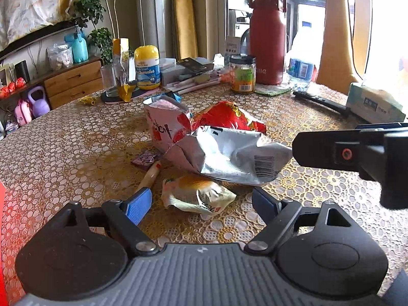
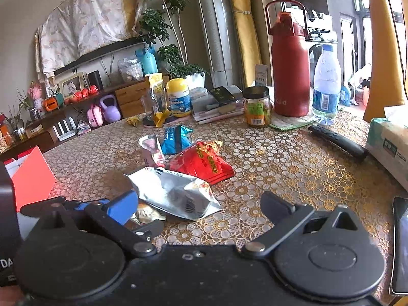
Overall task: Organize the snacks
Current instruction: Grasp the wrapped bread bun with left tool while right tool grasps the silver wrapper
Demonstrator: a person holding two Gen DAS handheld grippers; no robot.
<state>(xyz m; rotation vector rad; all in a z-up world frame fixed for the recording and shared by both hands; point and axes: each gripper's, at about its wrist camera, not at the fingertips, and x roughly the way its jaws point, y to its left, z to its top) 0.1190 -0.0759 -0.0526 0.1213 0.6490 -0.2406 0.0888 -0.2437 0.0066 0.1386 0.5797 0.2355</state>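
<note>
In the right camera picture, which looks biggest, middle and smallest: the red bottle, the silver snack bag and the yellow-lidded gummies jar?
Largest to smallest, as they look:
1. silver snack bag and red bottle: too alike to rank; the bag is also nearer the camera.
2. gummies jar: clearly smallest.

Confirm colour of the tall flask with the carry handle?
Dark red all over, the flask and its loop handle alike. Clearest in the right wrist view.

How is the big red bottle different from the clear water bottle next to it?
The red bottle is taller and wider than the water bottle. You cannot see through the red bottle; the water bottle is see-through. The red bottle has a loop handle; the water bottle has only a small cap. Both stand upright on the table.
</note>
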